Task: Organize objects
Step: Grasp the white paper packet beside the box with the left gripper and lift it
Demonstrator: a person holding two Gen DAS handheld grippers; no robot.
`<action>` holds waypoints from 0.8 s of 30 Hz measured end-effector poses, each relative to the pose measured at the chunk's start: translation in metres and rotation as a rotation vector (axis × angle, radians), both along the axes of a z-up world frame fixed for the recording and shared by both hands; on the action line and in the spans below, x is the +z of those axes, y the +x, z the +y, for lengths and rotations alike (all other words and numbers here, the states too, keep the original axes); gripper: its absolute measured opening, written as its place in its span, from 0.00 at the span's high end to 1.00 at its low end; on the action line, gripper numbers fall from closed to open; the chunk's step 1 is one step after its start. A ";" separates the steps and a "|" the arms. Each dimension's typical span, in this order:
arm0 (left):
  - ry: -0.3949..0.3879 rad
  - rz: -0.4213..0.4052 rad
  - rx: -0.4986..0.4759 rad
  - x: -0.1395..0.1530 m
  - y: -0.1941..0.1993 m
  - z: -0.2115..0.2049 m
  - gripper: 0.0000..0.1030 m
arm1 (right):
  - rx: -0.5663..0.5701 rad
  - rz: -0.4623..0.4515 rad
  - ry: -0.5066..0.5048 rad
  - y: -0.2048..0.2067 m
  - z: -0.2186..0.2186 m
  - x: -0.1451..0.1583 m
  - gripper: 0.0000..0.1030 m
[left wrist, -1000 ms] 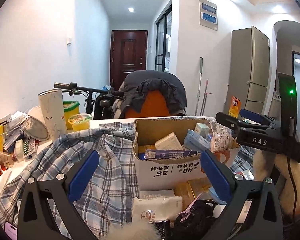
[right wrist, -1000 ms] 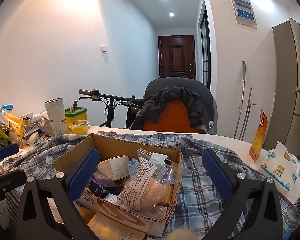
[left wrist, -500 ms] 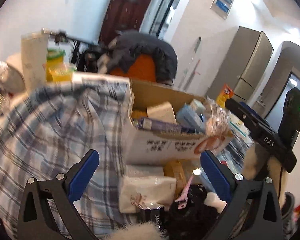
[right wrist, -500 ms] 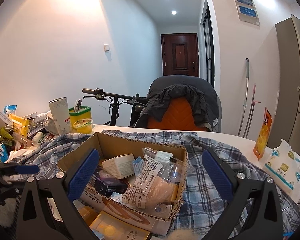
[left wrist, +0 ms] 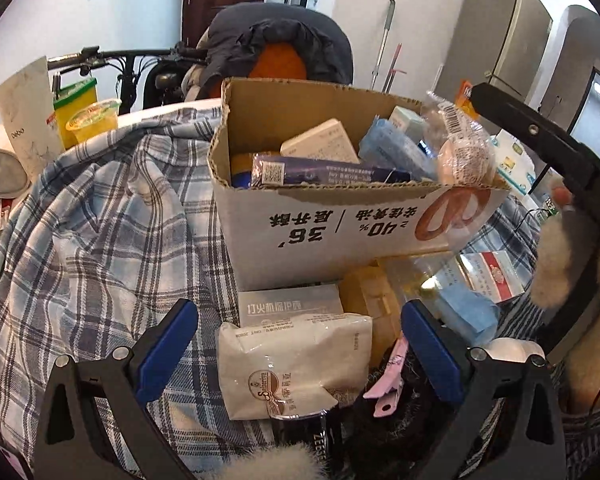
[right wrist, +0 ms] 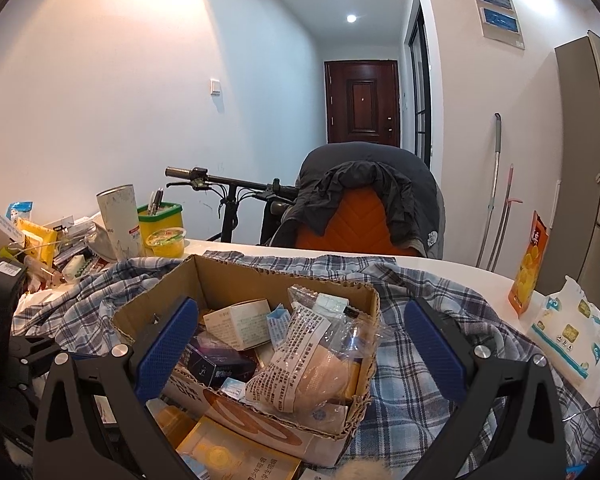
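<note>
Above white pouch [left wrist: 296, 364], left tool [left wrist: 300, 348] spread wide, empty; right tool [right wrist: 300, 344] wide over cardboard box [right wrist: 284, 280].

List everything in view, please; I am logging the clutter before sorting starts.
cardboard box: one, brown and white, on the plaid cloth, full of small packs
plaid cloth: one, blue and white, spread over the table
white pouch: one, before the box, between the left fingers
pink clip: one, right of the pouch
tall cup: one, white, far left of the table
yellow tub: one, green rim, beside the cup
orange packet: one, upright at the right edge
tissue pack: one, white, near the packet
chair: one, orange, under a dark jacket
bicycle: one, black, behind the table
left gripper: open, empty
right gripper: open, above the box
</note>
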State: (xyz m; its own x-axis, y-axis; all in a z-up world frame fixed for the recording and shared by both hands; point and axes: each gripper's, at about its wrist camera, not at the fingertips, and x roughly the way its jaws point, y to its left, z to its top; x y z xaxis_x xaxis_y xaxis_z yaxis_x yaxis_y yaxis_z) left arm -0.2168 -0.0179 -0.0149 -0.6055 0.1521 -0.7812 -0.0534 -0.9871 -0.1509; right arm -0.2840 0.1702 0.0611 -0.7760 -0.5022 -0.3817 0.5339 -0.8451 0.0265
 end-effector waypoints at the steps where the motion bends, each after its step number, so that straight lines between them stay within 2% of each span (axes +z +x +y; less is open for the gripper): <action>1: -0.005 -0.010 0.003 -0.001 -0.002 0.000 0.00 | 0.002 0.000 0.007 0.000 -0.001 -0.001 0.00; 7: -0.029 -0.028 0.023 -0.006 -0.009 0.000 0.00 | 0.005 0.004 0.023 0.002 -0.003 -0.002 0.00; 8: -0.028 -0.026 0.023 -0.006 -0.008 0.000 0.04 | 0.005 0.004 0.023 0.002 -0.004 -0.002 0.00; 9: -0.017 -0.014 0.023 -0.005 -0.008 -0.001 0.15 | 0.004 0.003 0.022 0.001 -0.003 -0.003 0.00; 11: -0.002 0.002 0.027 -0.003 -0.006 -0.003 0.26 | 0.003 0.001 0.021 0.001 -0.003 -0.003 0.00; 17: -0.012 0.019 0.037 0.000 -0.002 -0.003 0.28 | -0.001 -0.001 0.011 0.000 -0.001 -0.001 0.00; 24: 0.048 0.150 0.080 0.021 0.014 -0.017 0.29 | -0.010 -0.003 -0.005 -0.001 0.003 0.001 0.00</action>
